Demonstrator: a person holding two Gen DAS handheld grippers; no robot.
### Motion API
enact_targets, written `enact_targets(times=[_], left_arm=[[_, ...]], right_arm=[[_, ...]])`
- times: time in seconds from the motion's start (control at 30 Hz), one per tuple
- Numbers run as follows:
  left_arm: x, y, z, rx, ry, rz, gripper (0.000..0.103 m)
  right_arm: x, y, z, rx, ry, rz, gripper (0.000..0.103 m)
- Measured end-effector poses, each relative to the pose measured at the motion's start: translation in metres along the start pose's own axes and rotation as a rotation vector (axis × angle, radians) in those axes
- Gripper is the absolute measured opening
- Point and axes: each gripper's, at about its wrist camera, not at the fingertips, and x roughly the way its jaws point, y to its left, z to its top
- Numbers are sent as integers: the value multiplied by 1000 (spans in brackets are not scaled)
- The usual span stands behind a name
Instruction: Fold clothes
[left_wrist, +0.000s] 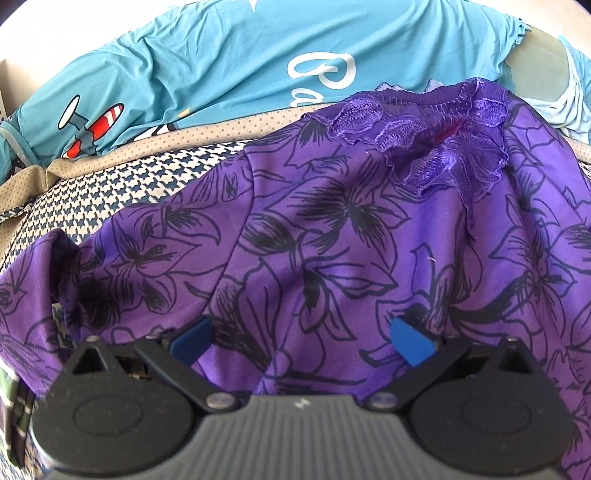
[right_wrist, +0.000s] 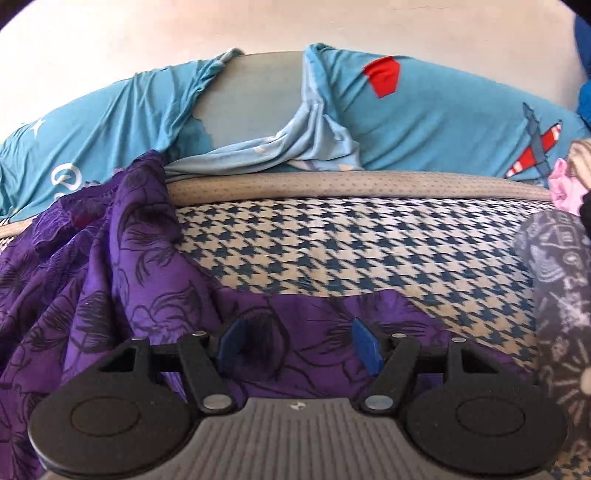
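Folding this purple floral top is where your risks lie, so look at how it sits. It sprawls over the houndstooth cover, its lace neckline at the far side near the beige piping, and it is bunched rather than flat, heaped high on the left in the right wrist view.

Your left gripper hangs over the middle of the top with its jaws spread and nothing between the blue pads. Your right gripper is over the near edge of the cloth, released as well, with only loose fabric beneath it.

If you pinch from here with the left, you would likely take a fold from mid-panel, not a seam or a shoulder, and the crease would come out skewed. The thin fabric may also double up under the pads, so you could lift two layers without meaning to.

On the right, the dark patterned garment lies just beside your gripper; a wide sweep could snag it and drag it over the top. The blue cartoon sheet at the far side could catch the neckline if you push the top that way.
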Motion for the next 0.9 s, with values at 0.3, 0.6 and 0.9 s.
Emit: enact_targets(times=[0.3, 0.6, 0.9], left_arm=[[3, 0, 0, 10, 13, 3, 103], [3, 2, 0, 4, 22, -3, 103], [6, 3, 1, -1, 31, -9, 103]], right_arm=[[18, 23, -5, -89, -8, -9, 45], [11, 33, 5, -108, -74, -78, 8], [4, -8, 35, 66, -223, -365, 8]])
